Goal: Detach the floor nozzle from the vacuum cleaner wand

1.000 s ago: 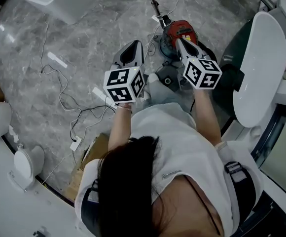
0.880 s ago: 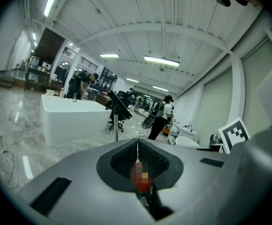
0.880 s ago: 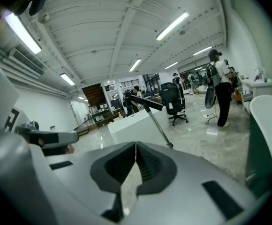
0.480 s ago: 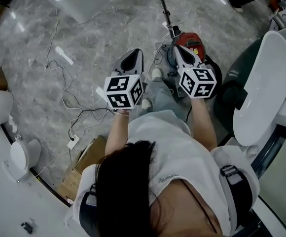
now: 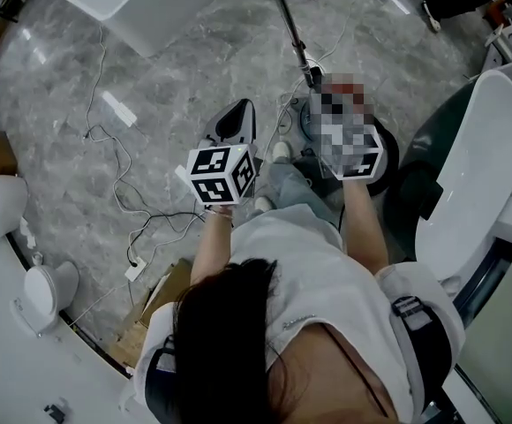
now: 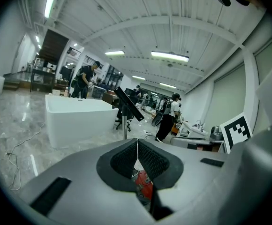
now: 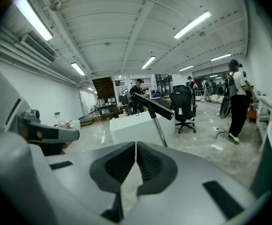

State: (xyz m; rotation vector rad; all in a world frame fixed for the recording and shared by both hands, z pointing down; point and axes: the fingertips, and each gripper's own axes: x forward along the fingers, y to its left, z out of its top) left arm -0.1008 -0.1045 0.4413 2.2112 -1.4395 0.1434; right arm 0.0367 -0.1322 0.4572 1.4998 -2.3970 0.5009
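- At the approach step: nothing gripped, nothing detached yet.
- Carrying the left gripper [image 6: 137, 144] fully shut, pad against pad, empty.
- Carrying the right gripper [image 7: 136, 145] closed tight as well, holding nothing.
- In the head view, keeping both out in front above the floor [image 5: 150, 95], the left one at 9 o'clock of the right.
- Looking along the right gripper, finding the wand [image 7: 160, 132] at 12 o'clock beyond the tips, standing up at a slant, with the floor nozzle [image 7: 152, 106] on its top end, joined to it.
- Glimpsing the red vacuum body [image 6: 143, 184] at 6 o'clock, just under the left gripper's tips.
- Judging the next move: reach on toward 12 o'clock, spread both sets of jaws, then close 1 on the wand just below the joint and the other on the nozzle's neck.
- After that, probably press a release catch and pull the 2 parts apart along the wand's line; impossible to make out any catch from here.
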